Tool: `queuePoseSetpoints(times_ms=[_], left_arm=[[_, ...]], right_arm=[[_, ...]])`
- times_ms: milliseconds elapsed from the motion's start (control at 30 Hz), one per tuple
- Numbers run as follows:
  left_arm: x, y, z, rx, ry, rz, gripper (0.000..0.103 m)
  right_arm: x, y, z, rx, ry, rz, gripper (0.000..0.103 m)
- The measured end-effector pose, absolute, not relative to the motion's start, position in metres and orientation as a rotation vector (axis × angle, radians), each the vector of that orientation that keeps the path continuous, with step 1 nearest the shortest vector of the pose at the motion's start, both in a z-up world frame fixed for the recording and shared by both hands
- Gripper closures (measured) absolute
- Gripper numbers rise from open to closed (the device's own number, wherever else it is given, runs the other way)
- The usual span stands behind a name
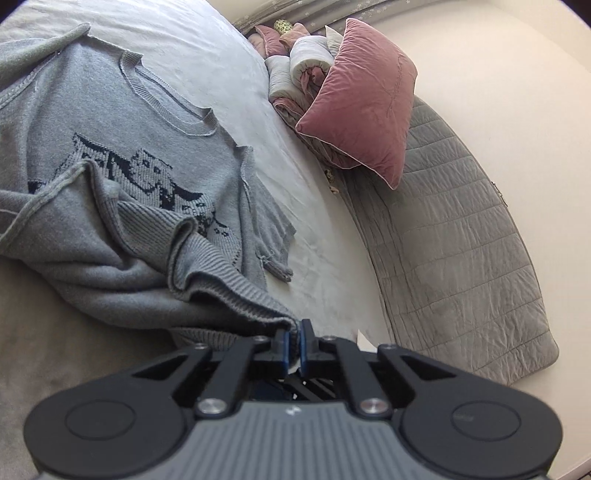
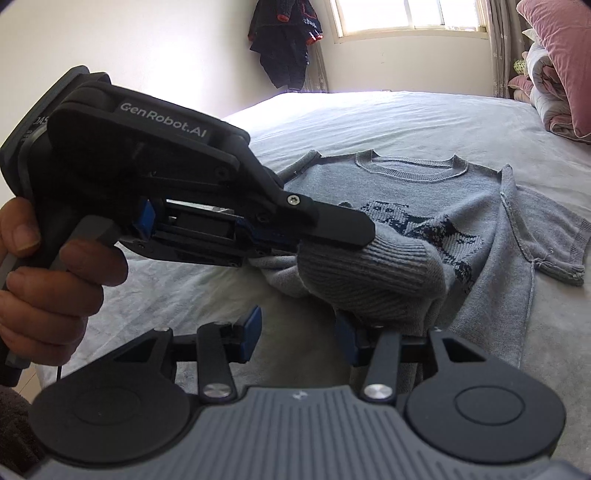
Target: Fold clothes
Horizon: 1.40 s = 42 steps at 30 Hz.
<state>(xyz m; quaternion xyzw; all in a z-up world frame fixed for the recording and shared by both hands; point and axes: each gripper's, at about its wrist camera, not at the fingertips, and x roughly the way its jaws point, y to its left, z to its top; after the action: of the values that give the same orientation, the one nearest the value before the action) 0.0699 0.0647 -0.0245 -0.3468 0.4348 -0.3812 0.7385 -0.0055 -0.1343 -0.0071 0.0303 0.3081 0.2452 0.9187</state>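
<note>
- We find the grey knitted sweater (image 2: 424,206) spread face up on the bed (image 2: 369,122), filling the middle of the right wrist frame, collar toward the window (image 2: 410,16) at the top and its dark pattern showing.
- Our left gripper (image 1: 293,341) is closed on the ribbed hem (image 1: 236,295) at the lower centre of its own frame; the blue pads pinch the knit edge tight, so the cloth can be lifted and carried over without slipping.
- In the right wrist frame the same left gripper comes in from the left, held by a hand (image 2: 48,273) at the left edge, with a bulge of ribbed cloth hanging off its tip over the sweater's lower half.
- Our right gripper (image 2: 299,338) stands open at the bottom of its frame: the left pad is clear, and the bunched hem lies over the right pad, but nothing is clamped. We judge it is placed to take a second hold along the hem.
- One short sleeve (image 2: 554,240) lies flat at the right of that frame, not yet folded in.
- A pink pillow (image 1: 362,110) and rolled bedding (image 1: 303,70) sit at the upper centre of the left wrist frame, well apart from the sweater.
- We judge the fold is only starting.
</note>
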Motion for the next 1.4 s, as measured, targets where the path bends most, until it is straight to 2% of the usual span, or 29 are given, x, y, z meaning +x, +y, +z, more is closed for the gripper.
queuePoseSetpoints(times_ms=[267,467,833,1133,1200,1267,1400], left_arm=[[0.042,0.062,-0.007,-0.823,0.95,-0.745,0.099],[0.01,0.074,0.009,-0.896,0.922,-0.641,0.099],[-0.044,0.091,0.005,-0.98,0.895,-0.533,0.1],[-0.09,0.095,0.006,-0.919,0.855,-0.515,0.103],[-0.095,0.099,0.005,-0.895,0.85,-0.526,0.103],[-0.098,0.105,0.002,-0.873,0.852,-0.535,0.103],[-0.096,0.12,-0.011,-0.854,0.857,-0.492,0.101]], right_arm=[[-0.025,-0.136,0.008,0.099,0.56,0.326,0.053],[-0.054,-0.129,0.017,0.085,0.431,0.205,0.053],[-0.087,-0.116,0.008,0.064,0.312,0.034,0.053],[-0.113,-0.112,-0.008,-0.077,0.279,-0.076,0.053],[-0.118,-0.116,-0.01,-0.117,0.255,-0.093,0.058],[-0.119,-0.124,-0.012,-0.122,0.276,-0.079,0.082],[-0.111,-0.141,-0.016,-0.124,0.332,-0.059,0.089]])
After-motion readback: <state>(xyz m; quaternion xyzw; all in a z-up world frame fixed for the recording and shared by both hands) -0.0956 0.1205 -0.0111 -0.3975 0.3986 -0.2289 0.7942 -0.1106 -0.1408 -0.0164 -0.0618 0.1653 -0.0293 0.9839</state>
